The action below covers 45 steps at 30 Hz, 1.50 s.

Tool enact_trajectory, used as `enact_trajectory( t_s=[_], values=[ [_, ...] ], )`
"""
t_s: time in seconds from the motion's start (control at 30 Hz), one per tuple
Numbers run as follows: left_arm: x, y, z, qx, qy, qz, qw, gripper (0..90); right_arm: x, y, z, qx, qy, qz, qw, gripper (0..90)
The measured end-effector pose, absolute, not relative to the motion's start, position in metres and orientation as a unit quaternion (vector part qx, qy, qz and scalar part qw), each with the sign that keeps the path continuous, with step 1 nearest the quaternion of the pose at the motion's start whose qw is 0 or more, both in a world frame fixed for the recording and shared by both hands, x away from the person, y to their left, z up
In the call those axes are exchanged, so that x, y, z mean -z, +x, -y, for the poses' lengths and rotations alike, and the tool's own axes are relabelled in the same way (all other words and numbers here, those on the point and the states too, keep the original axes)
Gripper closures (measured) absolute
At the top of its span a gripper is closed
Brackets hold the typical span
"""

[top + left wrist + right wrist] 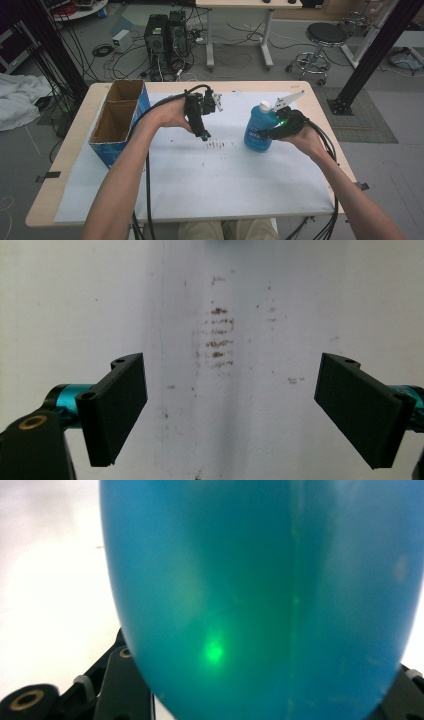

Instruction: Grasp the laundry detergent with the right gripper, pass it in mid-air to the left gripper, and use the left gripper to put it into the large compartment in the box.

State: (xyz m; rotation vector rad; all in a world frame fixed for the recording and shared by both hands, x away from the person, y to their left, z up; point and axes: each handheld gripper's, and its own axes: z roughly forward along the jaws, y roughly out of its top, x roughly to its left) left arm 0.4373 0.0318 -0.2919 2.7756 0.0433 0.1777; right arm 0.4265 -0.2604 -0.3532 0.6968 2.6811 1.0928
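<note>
Cardboard box (119, 122) stood open at the left edge of the tabletop (75, 150), well apart from the work in hand. Next to the right, the left tool (205, 134) hung above the white sheet (210, 185) with its jaws spread wide and nothing between them, pointing down at a patch of small brown stains (216, 145). Farther right, the blue bottle (258, 131) with a white cap stood upright on the sheet, and the right tool (267, 133) was clenched on its body from the right side.

The step in hand seemed to be taking hold of the bottle. To do it well, I think the grip should sit around the middle of the body, not near the rounded shoulder, because smooth plastic can slip out. The bottle should stay upright, and the free left tool should keep away from it until it is needed, perhaps for the cap.

The high view gave the whole layout and showed the bottle resting on the sheet. The left gripper view showed clearly the open jaws and the rows of stains (219, 337) under them. The right gripper view showed the blue wall (260, 595) pressed very close, with a green light spot on it.
</note>
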Motion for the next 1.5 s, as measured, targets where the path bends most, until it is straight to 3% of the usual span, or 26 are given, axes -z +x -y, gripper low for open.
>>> enact_trajectory(
  t_s=[0.53, 0.97, 1.5],
  values=[
    [0.264, 0.409, 0.002, -0.039, 0.982, -0.005, 0.186, 13.6, 0.346, 0.404, 0.21, -0.36, 0.078, -0.93, 0.017, 46.9],
    [0.27, 0.399, 0.034, -0.011, 0.982, 0.013, 0.188, 13.7, 0.346, 0.397, 0.194, -0.365, 0.044, -0.93, 0.005, 46.8],
    [0.274, 0.397, 0.038, -0.001, 0.983, 0.007, 0.185, 17.7, 0.351, 0.396, 0.188, -0.362, 0.031, -0.932, -0.008, 46.6]
  ],
)
